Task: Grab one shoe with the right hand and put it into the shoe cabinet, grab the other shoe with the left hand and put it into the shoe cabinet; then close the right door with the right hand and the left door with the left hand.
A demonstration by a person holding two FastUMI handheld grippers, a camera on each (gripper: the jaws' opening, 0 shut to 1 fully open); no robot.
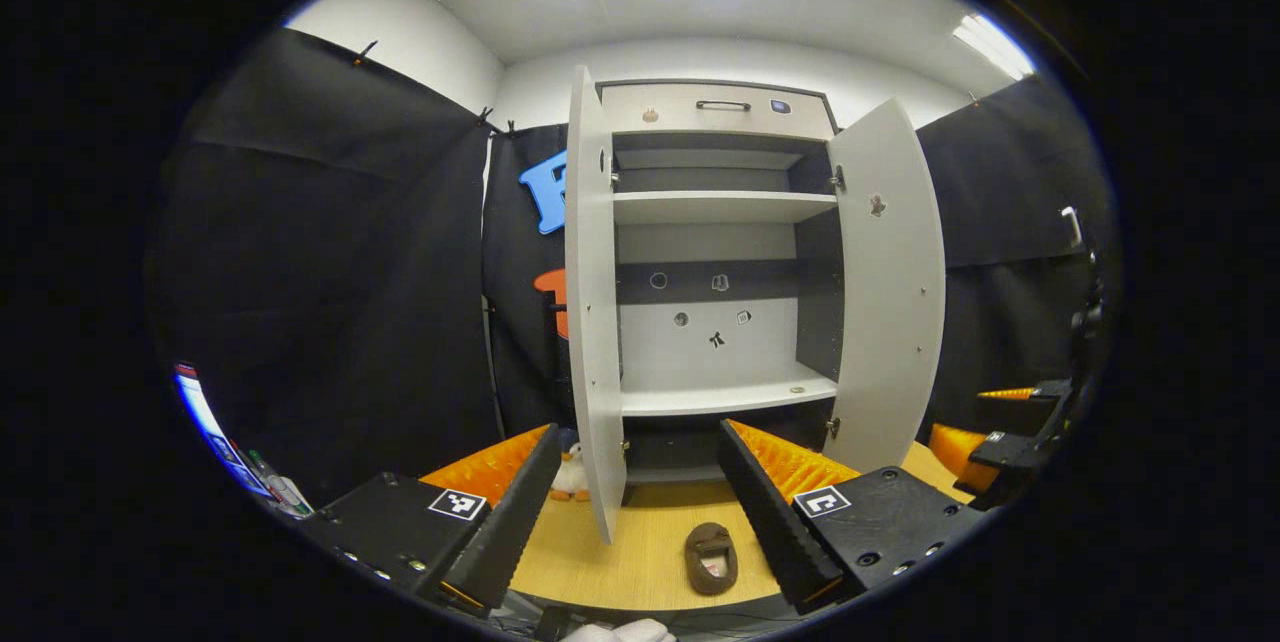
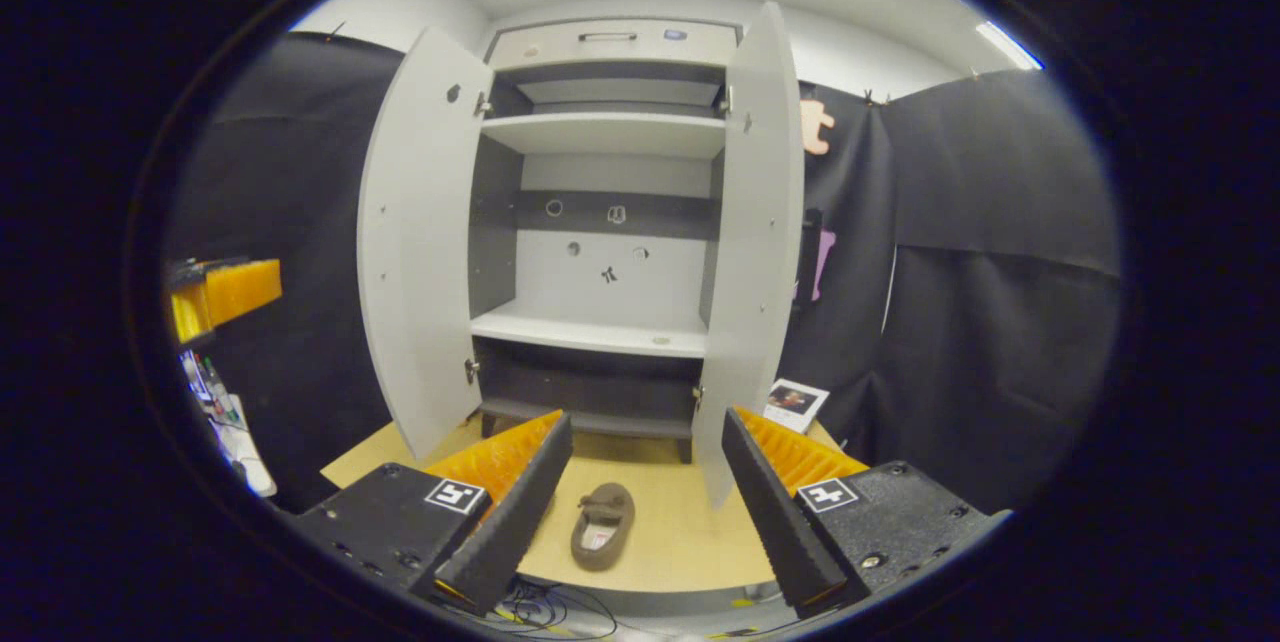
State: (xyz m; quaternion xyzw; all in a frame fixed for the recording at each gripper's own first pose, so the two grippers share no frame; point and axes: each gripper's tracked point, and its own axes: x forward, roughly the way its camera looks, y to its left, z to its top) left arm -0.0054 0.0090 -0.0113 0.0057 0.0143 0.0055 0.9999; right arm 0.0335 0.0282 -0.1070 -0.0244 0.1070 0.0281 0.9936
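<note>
Right gripper view: no legible writing.

shoe cabinet [image 1: 715,252] frame centre, on table [image 1: 640,542], both doors swung out | shoe [image 1: 711,557] lower centre on table, before cabinet | shelves bare

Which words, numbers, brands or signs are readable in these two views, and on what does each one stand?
No word or number is readable.
Square markers on the left gripper: black-and-white patterns, no text.
Small stickers on the back panel of the shoe cabinet: too small to read.
Card on the table beside the cabinet, in the right gripper view: too small and blurred to read.
</note>
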